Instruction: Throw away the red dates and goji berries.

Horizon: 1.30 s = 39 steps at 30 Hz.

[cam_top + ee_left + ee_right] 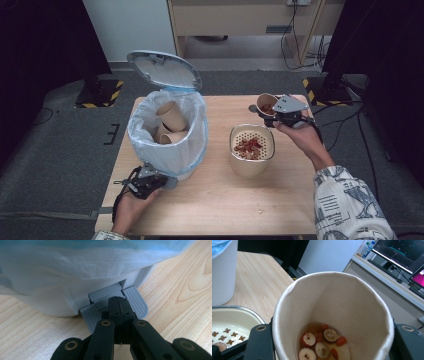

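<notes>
From the high view, we see the right gripper [270, 111] holding a tan paper cup [266, 104] of fruit slices and liquid, raised and tilted just beyond the cream strainer bowl with a perforated insert [251, 162] on the pale wooden table [215, 200]. The left gripper [159, 181] rests at the foot of the white pedal bin lined with a thin plastic bag [170, 150], whose lid [162, 67] stands up; used cups lie inside.

In the left gripper view, its jaws are pressed together with nothing between them, their tips on the grey ribbed pedal [136, 301].

In the right gripper view, the jaws clamp the cup's [332, 305] wall from both sides. We judge the cup light, thin and easily crushed, its contents prone to slosh, so we grip mid-wall, gently, and tip slowly.
</notes>
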### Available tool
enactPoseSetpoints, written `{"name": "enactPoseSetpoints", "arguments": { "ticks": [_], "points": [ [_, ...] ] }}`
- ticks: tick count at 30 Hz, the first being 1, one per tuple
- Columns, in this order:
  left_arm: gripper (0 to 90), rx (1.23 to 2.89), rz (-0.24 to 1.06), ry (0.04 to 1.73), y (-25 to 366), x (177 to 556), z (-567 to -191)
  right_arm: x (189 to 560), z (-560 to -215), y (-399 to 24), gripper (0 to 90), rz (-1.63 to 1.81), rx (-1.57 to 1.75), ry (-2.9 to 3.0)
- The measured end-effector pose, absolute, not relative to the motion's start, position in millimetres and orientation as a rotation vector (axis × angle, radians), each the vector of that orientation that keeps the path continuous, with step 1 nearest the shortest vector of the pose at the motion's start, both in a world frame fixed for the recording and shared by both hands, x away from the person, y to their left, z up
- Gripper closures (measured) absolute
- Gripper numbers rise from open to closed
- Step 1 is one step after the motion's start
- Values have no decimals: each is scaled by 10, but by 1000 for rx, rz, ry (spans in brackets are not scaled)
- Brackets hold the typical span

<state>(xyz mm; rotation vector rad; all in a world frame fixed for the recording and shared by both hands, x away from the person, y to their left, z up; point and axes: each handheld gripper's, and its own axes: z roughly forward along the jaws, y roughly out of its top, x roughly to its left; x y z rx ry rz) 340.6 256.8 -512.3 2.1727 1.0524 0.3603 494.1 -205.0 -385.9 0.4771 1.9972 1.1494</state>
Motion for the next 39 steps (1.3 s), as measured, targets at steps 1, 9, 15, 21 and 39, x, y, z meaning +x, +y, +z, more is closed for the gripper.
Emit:
{"name": "enactPoseSetpoints", "arguments": {
  "ticks": [1, 9, 15, 21, 39],
  "points": [
    [900, 2172, 361, 1053, 2568, 3406, -5123, 4934, -3856, -2048, 343, 1145, 472, 1997],
    [900, 2172, 362, 1054, 2566, 3405, -5123, 4894, -3769, -2031, 342, 1138, 431, 1986],
    [900, 2172, 361, 1053, 2567, 3406, -5123, 4882, -3725, -2022, 341, 1131, 409, 1983],
    [900, 2173, 361, 1053, 2567, 3406, -5123, 4878, -3714, -2022, 342, 1110, 398, 1977],
    [900, 2173, 361, 1053, 2566, 3406, -5123, 4828, -3662, -1994, 340, 1041, 318, 1967]
  ]
}}
